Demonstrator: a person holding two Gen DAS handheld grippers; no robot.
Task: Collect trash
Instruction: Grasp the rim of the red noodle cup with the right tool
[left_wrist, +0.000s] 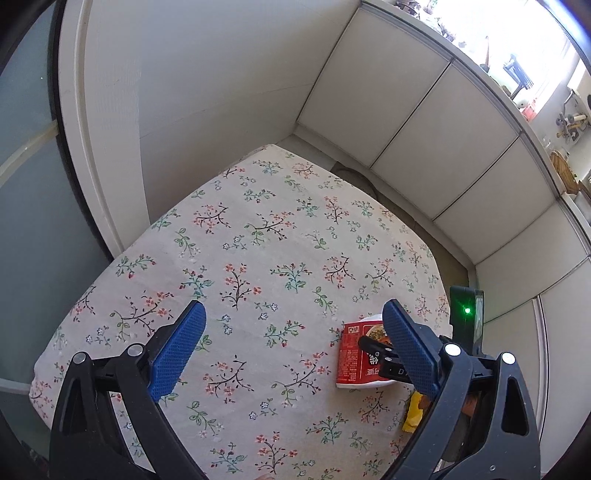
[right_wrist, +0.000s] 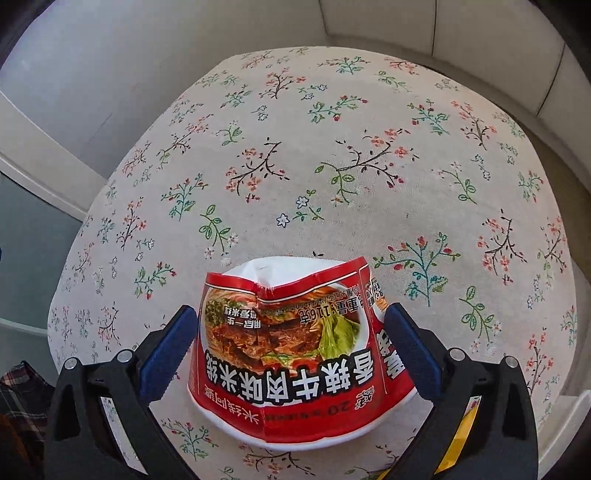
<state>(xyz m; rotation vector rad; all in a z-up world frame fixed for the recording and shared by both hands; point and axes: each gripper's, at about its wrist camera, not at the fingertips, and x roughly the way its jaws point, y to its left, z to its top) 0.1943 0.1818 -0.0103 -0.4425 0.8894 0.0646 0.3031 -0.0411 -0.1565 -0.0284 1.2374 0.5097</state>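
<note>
Right gripper (right_wrist: 291, 347) straddles a crumpled instant rice-noodle cup (right_wrist: 295, 354) lying upside down on the floral tablecloth (right_wrist: 332, 166), one blue pad on each side of it. The pads sit just beside the cup's walls; whether they already press the paper I cannot tell, though the jaws are spread wide and look released rather than clenched. Left gripper (left_wrist: 291, 354) hangs over bare cloth with nothing between its pads — fully released.

The cup sits near the table's near right corner, seen from the left wrist view as a red and white shape (left_wrist: 354, 358) partly behind the left gripper's right pad. A yellow wrapper (left_wrist: 412, 411) lies just beside it, toward the table edge.

Judging by the caved-in rim and the sharp crease down the printed side, the cup is empty, thin paper — very light, soft, already crushed. It should give under the pads rather than resist, so a firm squeeze across the middle of the body ought to hold it. The glossy print may be a little slippery, and the taper could let it slide out toward the narrow end; gripping near the wider rim or across the crease seems safer.
</note>
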